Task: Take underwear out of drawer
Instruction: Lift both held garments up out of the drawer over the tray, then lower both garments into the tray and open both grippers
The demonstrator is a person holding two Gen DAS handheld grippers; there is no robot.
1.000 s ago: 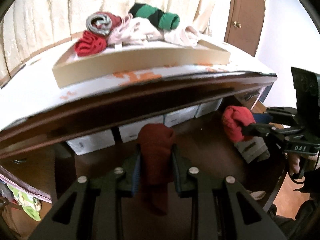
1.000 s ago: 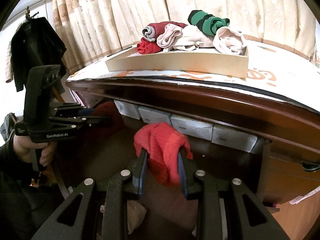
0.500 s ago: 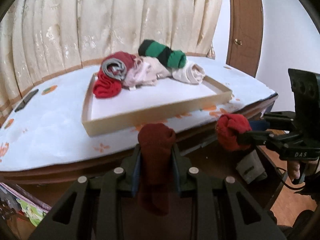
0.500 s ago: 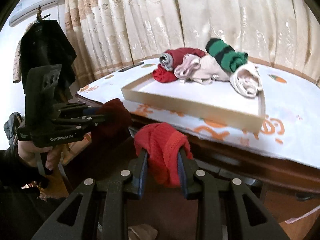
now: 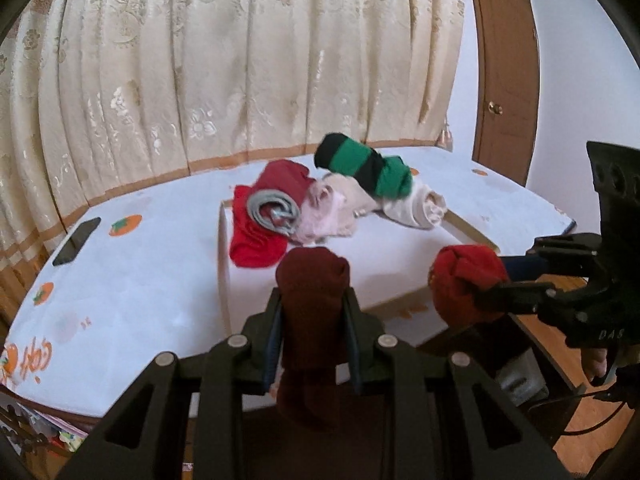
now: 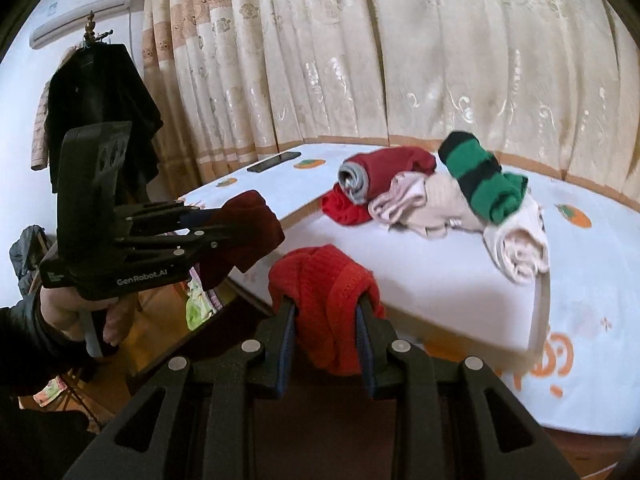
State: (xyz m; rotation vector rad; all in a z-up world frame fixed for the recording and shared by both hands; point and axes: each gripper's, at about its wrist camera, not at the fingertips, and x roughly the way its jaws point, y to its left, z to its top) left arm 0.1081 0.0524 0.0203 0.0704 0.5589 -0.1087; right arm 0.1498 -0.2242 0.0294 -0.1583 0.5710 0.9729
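Both grippers have been raised from below the tabletop to tray level. Left gripper is clamped on maroon roll; right gripper is clamped on red roll. Both rolls are out of the drawer, just short of the tray; placement judged next.

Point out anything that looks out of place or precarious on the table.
The green-and-black striped roll is perched on top of the other rolled garments in the tray, so it may roll off. A dark phone lies on the tablecloth near the table's left edge. Nothing looks spilled or damaged.
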